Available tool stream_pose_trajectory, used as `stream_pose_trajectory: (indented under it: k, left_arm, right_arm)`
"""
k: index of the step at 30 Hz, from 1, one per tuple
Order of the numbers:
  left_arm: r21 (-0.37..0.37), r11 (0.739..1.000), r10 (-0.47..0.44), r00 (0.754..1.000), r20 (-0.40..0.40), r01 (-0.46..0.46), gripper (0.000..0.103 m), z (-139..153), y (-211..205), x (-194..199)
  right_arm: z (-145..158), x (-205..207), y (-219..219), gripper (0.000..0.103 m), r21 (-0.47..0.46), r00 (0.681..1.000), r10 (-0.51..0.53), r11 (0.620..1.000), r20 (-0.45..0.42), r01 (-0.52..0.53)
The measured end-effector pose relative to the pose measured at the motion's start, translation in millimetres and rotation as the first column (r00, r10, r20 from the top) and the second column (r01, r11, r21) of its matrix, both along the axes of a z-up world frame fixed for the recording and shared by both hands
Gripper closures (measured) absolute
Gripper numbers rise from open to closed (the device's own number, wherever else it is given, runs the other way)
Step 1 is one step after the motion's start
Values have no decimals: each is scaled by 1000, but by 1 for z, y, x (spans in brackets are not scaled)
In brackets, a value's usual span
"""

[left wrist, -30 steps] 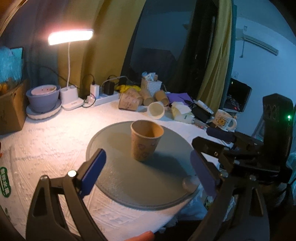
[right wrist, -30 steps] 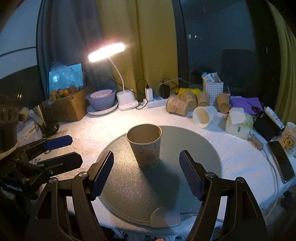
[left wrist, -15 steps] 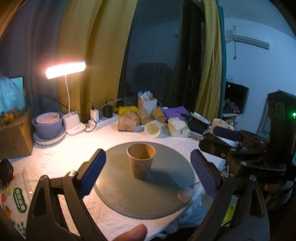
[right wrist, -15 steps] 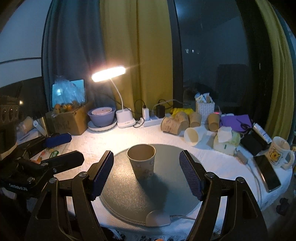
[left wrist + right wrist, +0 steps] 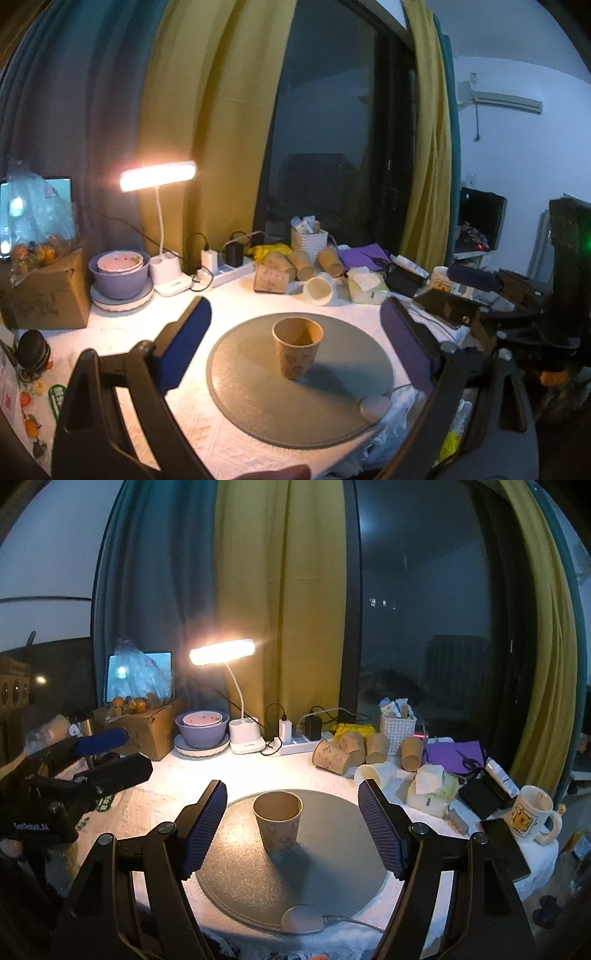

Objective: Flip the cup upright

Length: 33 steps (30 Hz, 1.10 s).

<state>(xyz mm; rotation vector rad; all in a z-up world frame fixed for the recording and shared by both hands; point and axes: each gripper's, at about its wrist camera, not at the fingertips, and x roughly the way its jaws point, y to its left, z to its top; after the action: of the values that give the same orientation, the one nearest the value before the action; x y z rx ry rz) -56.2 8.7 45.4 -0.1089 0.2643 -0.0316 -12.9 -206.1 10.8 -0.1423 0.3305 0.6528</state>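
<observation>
The brown paper cup with a faint printed pattern (image 5: 297,347) (image 5: 277,823) stands upright, mouth up, near the middle of the round grey mat (image 5: 258,391) (image 5: 332,878), with bare mat all round it and its shadow falling toward the near right. The mat lies on the white textured tablecloth (image 5: 122,332) (image 5: 162,790); its near rim sits close to the table's front edge, where a small grey dome-shaped controller with a cord (image 5: 375,406) (image 5: 302,919) rests on the mat's border. The left gripper (image 5: 295,343) hangs above the near side of the table with its blue-padded jaws spread wide and nothing between them; the cup shows in the gap, well apart from both pads. The right gripper (image 5: 291,825) is likewise released, its ribbed blue pads wide on either side of the cup's outline without touching it. Each gripper appears at the edge of the other's view, left (image 5: 99,760) and right (image 5: 472,295), flanking the mat. Beyond the mat's far rim a cluster of brown paper cups lying on their sides (image 5: 295,266) (image 5: 354,753) and a white cup on its side (image 5: 318,291) (image 5: 369,775) crowd the back of the table. At the back left stand a lit white desk lamp (image 5: 158,177) (image 5: 222,651), a purple bowl on a plate (image 5: 120,273) (image 5: 201,729) and a cardboard box (image 5: 44,291) (image 5: 147,723). A cartoon-printed mug (image 5: 532,812) stands near the right edge, past a dark phone (image 5: 504,845).
</observation>
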Motion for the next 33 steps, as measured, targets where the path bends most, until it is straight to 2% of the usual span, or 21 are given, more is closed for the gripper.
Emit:
stream_pose_trajectory:
  k: [9, 33]
  left_arm:
    - [-10, 999, 31, 999, 7, -31, 9, -1, 9, -7]
    - [-11, 1000, 30, 1000, 2, -30, 9, -5, 3, -10]
  right_arm:
    - [2, -3, 5, 26, -2, 1000, 9, 1000, 0, -9]
    - [-2, 1, 9, 26, -6, 1000, 11, 1000, -21, -11]
